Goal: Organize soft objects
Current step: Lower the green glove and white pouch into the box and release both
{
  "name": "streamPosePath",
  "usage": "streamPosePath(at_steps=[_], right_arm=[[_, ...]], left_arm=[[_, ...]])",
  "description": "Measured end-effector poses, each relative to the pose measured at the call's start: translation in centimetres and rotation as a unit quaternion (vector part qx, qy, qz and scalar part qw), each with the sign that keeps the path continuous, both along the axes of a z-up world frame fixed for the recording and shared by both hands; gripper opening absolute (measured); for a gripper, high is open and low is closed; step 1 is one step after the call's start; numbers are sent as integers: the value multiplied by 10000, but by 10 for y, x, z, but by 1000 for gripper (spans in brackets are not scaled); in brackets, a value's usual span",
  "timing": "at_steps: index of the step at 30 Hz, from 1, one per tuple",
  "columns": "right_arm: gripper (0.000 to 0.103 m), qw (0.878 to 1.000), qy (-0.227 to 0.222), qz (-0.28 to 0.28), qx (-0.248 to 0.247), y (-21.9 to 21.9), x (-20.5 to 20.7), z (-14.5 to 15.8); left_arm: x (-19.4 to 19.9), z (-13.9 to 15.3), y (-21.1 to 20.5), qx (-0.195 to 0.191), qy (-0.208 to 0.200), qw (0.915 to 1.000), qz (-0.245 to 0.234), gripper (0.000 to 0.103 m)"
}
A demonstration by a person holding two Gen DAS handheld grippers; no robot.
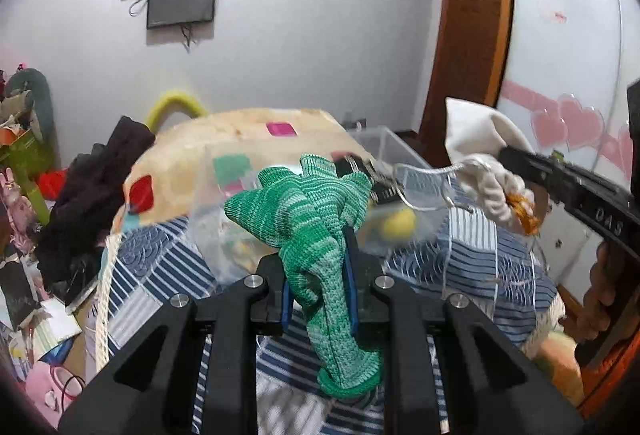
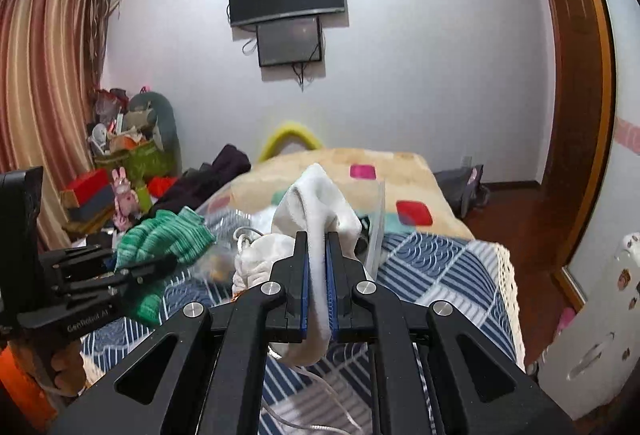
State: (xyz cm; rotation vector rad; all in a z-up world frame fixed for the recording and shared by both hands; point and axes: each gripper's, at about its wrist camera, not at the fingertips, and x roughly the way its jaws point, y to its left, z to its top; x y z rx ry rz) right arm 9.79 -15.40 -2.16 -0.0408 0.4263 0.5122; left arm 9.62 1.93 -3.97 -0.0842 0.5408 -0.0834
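Note:
My left gripper (image 1: 318, 267) is shut on a green knitted glove (image 1: 316, 219) and holds it up above the bed; it also shows in the right wrist view (image 2: 168, 239). My right gripper (image 2: 318, 247) is shut on a white cloth pouch (image 2: 320, 215) with a drawstring; in the left wrist view the pouch (image 1: 476, 139) hangs at the right, above a clear plastic box (image 1: 384, 151). A yellow ball (image 1: 398, 225) shows blurred behind the clear plastic.
The bed has a blue and white patterned quilt (image 2: 432, 267) and a beige blanket with coloured squares (image 2: 372, 171). Dark clothes (image 1: 92, 195) lie at the bed's left edge. Cluttered boxes and toys (image 2: 120, 163) stand left. A wooden door (image 2: 576, 107) is right.

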Motion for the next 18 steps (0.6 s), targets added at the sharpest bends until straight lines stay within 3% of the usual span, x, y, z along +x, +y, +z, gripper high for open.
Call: streamPosePath(at_steps=[4,9,18], right_arm=[[7,9999,-135,-4,-31,7,9,5],[7,9996,-291,-29,-32,17,21,11],[7,10000,-65,-11,-7,35,45,-4]], left_arm=[[11,12,9,-103,-139,9998,54,20],[30,17,8,65,-218,9997,31,20],[73,1,9,47,-7,9999,128,20]])
